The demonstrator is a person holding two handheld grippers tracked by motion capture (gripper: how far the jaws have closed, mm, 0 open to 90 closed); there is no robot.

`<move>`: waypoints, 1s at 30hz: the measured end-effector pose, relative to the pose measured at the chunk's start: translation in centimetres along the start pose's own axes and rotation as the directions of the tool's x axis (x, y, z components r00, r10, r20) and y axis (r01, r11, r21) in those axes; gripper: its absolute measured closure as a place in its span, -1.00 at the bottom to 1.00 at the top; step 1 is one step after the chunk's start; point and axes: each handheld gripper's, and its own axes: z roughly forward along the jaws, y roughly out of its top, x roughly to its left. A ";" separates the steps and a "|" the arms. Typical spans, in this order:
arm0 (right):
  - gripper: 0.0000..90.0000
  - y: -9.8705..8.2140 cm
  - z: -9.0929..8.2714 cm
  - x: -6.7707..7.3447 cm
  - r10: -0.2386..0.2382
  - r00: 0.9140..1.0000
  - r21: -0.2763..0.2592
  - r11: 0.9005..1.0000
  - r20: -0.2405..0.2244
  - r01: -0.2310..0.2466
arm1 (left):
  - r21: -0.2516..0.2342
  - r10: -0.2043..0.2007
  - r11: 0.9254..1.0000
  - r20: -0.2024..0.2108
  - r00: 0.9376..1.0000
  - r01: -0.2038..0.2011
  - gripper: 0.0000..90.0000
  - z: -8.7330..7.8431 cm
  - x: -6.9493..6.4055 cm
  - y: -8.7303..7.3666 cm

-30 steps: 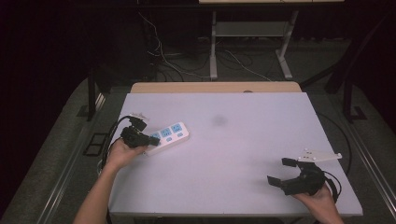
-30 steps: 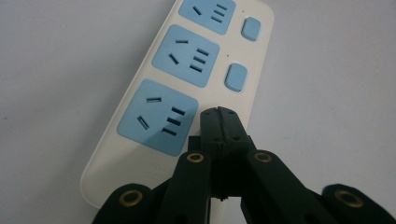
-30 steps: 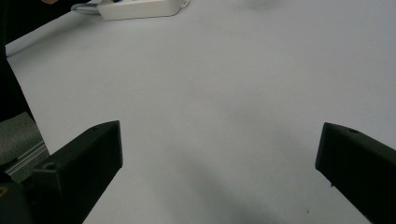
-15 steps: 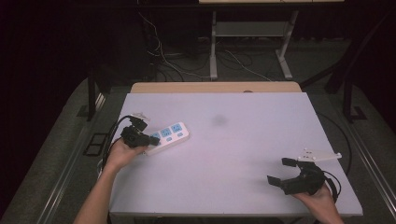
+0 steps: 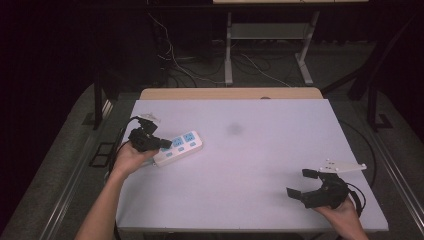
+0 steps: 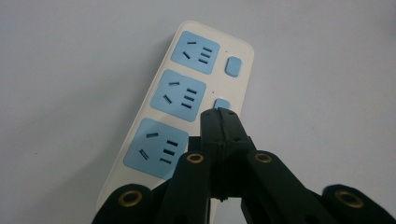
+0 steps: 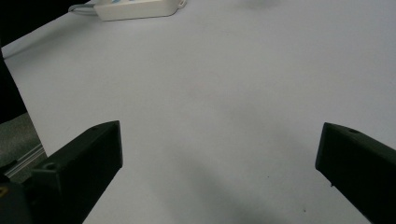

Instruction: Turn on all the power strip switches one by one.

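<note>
A white power strip (image 5: 178,147) with three blue sockets lies at the left of the table; in the left gripper view the power strip (image 6: 187,93) runs up from the bottom with blue switch buttons along its right side. My left gripper (image 5: 164,143) is shut, and its closed tip (image 6: 217,113) sits at the middle switch button (image 6: 223,103). My right gripper (image 5: 301,182) stands open near the front right corner, nothing between its jaws. In the right gripper view the strip (image 7: 135,8) lies far off at the top.
The pale table (image 5: 260,150) has a faint dark smudge (image 5: 233,129) near its middle. Cables (image 5: 200,70) and a metal stand lie on the floor behind the table. A black cord (image 5: 122,137) trails from the left gripper.
</note>
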 end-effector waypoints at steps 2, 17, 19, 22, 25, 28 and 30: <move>-0.99 0.0 0.0 0.0 -0.002 1.000 0.000 1.000 -0.001 0.002 | 0.000 -0.002 1.000 0.004 1.000 0.002 1.00 -0.1 0.0 0.1; -0.99 -0.1 0.0 -0.1 0.001 1.000 0.003 1.000 -0.001 -0.001 | 0.000 0.004 1.000 0.026 1.000 -0.004 1.00 0.7 -0.2 1.2; -0.99 -0.1 0.0 -0.1 0.000 1.000 0.004 1.000 -0.001 0.000 | -0.001 0.007 1.000 0.027 1.000 -0.007 1.00 0.9 -0.2 1.3; -0.99 -0.1 0.0 0.0 -0.001 1.000 0.004 1.000 -0.001 0.001 | 0.004 0.011 1.000 0.030 0.999 -0.011 1.00 1.3 -0.3 1.4; -0.99 -0.1 0.0 -0.1 0.000 1.000 0.003 1.000 -0.001 0.000 | 0.004 0.010 1.000 0.028 1.000 -0.010 1.00 1.7 -0.3 1.5; -0.99 -0.1 0.0 -0.1 0.001 1.000 0.004 1.000 0.000 -0.001 | 0.002 0.009 1.000 0.027 1.000 -0.009 1.00 2.0 -0.3 1.5; -0.99 -0.1 0.0 -0.1 -0.001 1.000 0.005 1.000 0.001 0.001 | 0.006 0.009 1.000 0.030 0.999 -0.009 1.00 2.2 -0.2 1.5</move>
